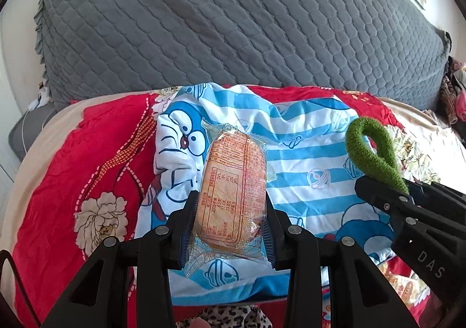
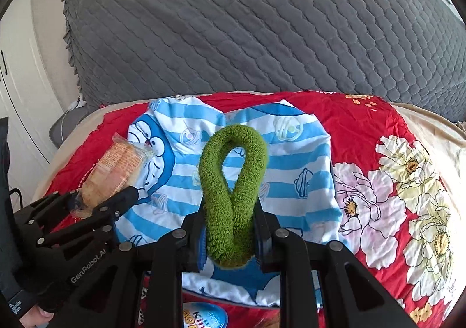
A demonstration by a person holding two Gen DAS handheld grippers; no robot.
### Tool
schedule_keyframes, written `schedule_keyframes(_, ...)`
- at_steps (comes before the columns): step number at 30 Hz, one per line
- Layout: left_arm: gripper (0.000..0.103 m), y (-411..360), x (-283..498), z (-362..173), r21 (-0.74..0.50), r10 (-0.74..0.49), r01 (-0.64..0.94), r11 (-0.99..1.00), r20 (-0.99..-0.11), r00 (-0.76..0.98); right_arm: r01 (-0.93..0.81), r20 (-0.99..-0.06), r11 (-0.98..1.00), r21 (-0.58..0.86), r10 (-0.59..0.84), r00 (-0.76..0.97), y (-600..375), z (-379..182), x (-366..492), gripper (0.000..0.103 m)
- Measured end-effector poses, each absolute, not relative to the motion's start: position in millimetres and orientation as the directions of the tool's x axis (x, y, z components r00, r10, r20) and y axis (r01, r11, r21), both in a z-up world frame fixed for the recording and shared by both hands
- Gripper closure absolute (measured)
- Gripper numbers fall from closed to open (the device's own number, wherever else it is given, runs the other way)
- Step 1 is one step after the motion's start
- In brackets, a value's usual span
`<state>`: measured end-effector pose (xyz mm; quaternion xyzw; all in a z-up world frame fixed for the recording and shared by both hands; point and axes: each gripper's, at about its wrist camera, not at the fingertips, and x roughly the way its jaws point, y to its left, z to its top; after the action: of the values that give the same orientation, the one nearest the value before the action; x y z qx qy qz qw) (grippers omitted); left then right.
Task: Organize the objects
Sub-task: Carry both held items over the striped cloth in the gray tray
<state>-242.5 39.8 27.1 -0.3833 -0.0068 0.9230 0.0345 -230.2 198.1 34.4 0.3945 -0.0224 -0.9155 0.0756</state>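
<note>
My left gripper [image 1: 230, 208] is shut on a wrapped cake in clear plastic with orange print [image 1: 233, 188], held lengthwise above a blue-and-white striped cartoon bag [image 1: 305, 170]. My right gripper [image 2: 230, 220] is shut on a fuzzy green loop [image 2: 233, 176], whose ring sticks up between the fingers over the same striped bag [image 2: 291, 170]. In the left wrist view the green loop [image 1: 370, 153] and the right gripper [image 1: 378, 191] show at the right. From the right wrist view, the cake [image 2: 113, 173] and the left gripper [image 2: 116, 202] lie at the left.
The bag lies on a red floral bedsheet [image 2: 378, 182] before a grey quilted headboard cover [image 1: 233, 22]. A blue round snack pack [image 2: 204, 316] sits at the bottom edge. Leopard-print cloth [image 1: 233, 316] and more wrapped snacks [image 1: 404, 287] lie near me. A white wardrobe [image 2: 17, 95] stands left.
</note>
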Motion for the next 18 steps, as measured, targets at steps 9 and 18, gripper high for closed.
schedule_keyframes(9,0.063,43.1,-262.0,14.1,-0.022,0.051,-0.051,-0.998,-0.723,-0.689,0.121,-0.752,-0.989,0.079,-0.139,-0.645,196.0,16.3,-248.9,0.079)
schedule_keyframes(18,0.063,44.1,-276.3,-4.1,-0.019,0.037,-0.034,-0.999,-0.751,-0.659,0.127,-0.767,-0.989,0.078,-0.141,-0.626,192.2,8.9,-265.3,0.078)
